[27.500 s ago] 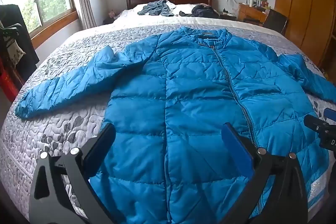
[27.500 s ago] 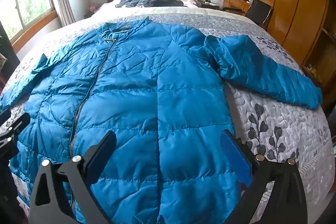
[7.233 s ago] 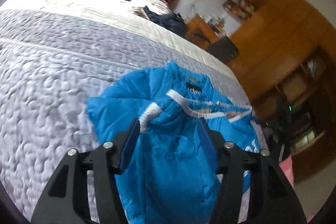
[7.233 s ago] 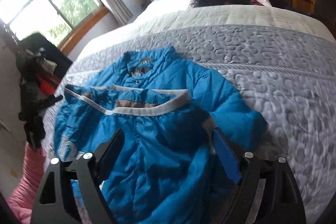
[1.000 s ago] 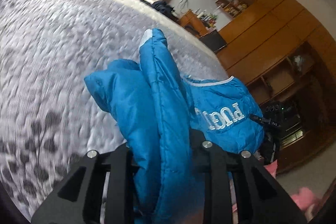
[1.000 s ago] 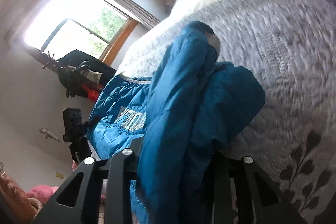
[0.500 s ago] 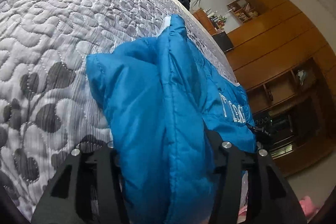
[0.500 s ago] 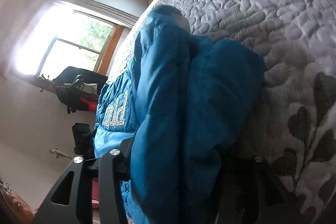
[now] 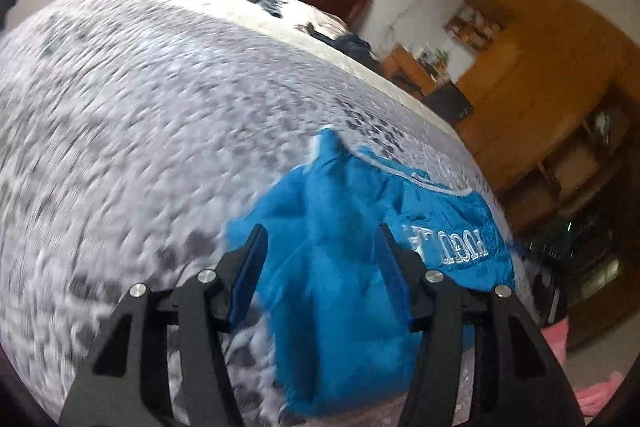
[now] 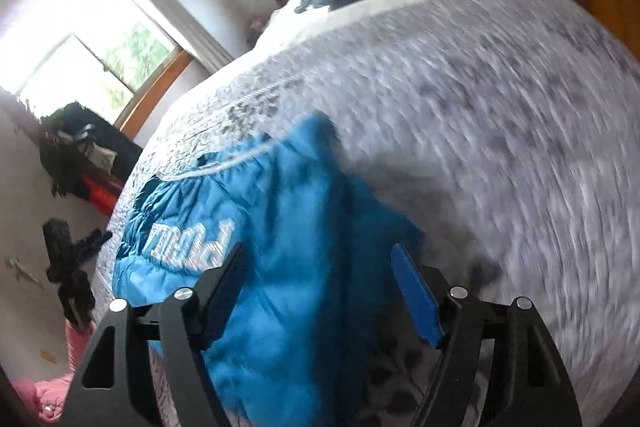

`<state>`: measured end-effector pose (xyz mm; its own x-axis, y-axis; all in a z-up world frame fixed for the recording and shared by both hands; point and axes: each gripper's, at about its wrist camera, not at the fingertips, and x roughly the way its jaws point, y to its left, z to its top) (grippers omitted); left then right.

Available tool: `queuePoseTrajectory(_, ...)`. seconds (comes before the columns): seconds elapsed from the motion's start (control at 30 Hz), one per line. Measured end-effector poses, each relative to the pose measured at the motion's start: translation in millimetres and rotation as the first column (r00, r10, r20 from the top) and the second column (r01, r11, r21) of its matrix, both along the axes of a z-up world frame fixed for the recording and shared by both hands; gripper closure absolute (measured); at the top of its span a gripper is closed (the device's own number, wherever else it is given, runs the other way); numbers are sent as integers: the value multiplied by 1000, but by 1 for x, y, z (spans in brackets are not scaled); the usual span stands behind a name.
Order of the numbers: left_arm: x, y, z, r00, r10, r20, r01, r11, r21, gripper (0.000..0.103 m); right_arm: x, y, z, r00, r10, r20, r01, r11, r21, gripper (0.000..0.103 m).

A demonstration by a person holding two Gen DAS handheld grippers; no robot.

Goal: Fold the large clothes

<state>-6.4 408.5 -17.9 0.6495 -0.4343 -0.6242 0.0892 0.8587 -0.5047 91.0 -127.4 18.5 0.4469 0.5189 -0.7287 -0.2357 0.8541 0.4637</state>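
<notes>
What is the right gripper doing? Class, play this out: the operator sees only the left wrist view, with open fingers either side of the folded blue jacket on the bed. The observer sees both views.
Observer: The right gripper is open too. Its fingers stand either side of the folded blue jacket and do not pinch it.
Operator: What lies past the jacket on that side?
Observer: Only grey quilt, blurred by motion.
Operator: Is there anything beside the bed that I cannot see?
Observer: A dark pile of things sits below a bright side window.
</notes>
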Motion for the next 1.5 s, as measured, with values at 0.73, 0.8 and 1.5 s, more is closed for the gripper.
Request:
queuePoseTrajectory(0.73, 125, -54, -41, 991, 21, -135, 3, 985, 173, 70, 106, 53, -35, 995, 18, -100, -25, 997, -73, 81)
queuePoseTrajectory(0.8, 131, -54, -50, 988, 18, -155, 7, 987, 160, 69, 109, 52, -47, 993, 11, -119, -20, 997, -78, 80)
queuePoseTrajectory(1.5, 15, -62, 24, 999, 49, 8, -50, 988, 146, 47, 8, -17, -6, 995, -28, -95, 28, 1000, 6, 27)
